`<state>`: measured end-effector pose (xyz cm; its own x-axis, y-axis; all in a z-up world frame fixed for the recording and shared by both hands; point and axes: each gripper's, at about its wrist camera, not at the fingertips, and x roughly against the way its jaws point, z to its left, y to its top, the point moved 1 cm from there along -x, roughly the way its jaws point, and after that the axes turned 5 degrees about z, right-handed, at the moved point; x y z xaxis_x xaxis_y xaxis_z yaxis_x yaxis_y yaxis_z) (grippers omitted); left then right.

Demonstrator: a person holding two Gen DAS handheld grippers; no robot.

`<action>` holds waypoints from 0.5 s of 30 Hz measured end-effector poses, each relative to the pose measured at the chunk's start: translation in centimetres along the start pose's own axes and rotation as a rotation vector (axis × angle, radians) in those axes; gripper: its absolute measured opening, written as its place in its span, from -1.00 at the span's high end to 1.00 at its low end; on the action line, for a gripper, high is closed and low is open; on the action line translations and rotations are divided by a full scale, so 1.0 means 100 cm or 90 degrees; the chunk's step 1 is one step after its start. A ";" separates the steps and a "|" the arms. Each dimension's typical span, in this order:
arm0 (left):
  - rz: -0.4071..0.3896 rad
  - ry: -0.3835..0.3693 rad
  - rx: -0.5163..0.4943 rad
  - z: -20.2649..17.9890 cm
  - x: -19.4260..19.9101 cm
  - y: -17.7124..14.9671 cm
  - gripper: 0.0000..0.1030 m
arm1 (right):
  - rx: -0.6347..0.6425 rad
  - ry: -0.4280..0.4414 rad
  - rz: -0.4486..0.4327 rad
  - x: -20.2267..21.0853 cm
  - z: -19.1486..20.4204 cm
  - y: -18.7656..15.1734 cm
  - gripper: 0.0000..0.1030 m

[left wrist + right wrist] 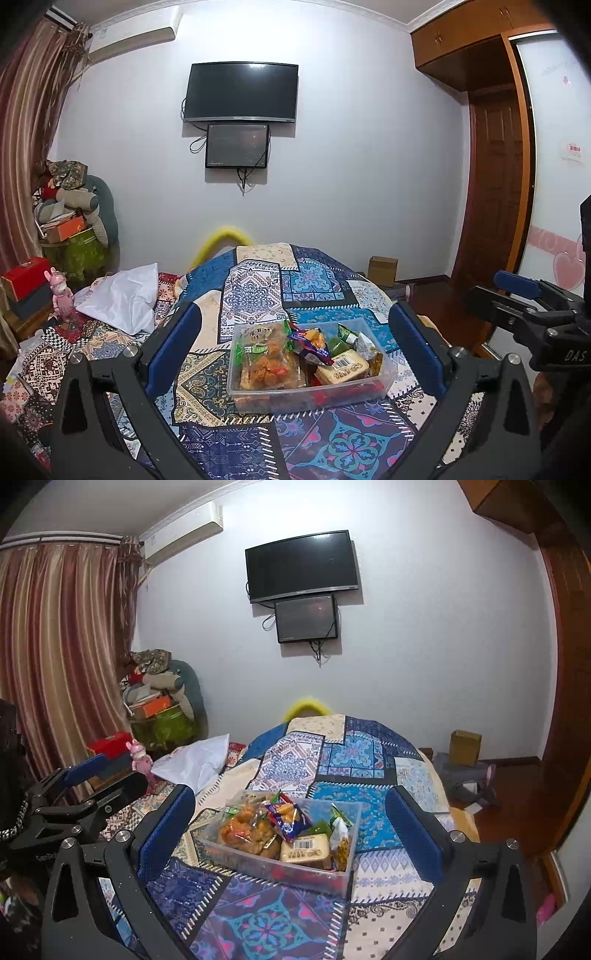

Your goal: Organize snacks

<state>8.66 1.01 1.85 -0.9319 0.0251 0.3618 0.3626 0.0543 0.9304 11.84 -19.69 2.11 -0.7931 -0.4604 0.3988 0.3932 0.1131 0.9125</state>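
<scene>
A clear plastic box [384, 384] [343, 880] full of snack packets stands on the patchwork-covered table [258, 291] [295, 760]. Inside lie an orange fried-snack bag [267, 363] [245, 830], a blue-red packet [310, 341] [286, 816], a tan barcoded block [345, 369] [304, 849] and green packets [341, 341]. My left gripper [295, 354] is open and empty, held back from the box. My right gripper [291, 834] is open and empty, also short of the box. Each gripper shows at the other view's edge, the right one [517, 291] and the left one [96, 775].
A white pillow [122, 295] [195, 760] and a pink toy [61, 295] [142, 758] lie left of the table. Piled boxes and bags [70, 229] stand by the curtain. A cardboard box [384, 269] [465, 746] sits on the floor at right. A TV [240, 92] hangs on the wall.
</scene>
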 end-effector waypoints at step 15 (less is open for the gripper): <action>0.002 -0.002 0.004 -0.001 -0.001 -0.002 -0.99 | -0.008 -0.003 0.003 0.000 -0.005 -0.002 -0.99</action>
<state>8.65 0.94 1.66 -0.9310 0.0277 0.3640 0.3650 0.0613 0.9290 12.01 -20.18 1.88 -0.7931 -0.4562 0.4035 0.4025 0.1046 0.9094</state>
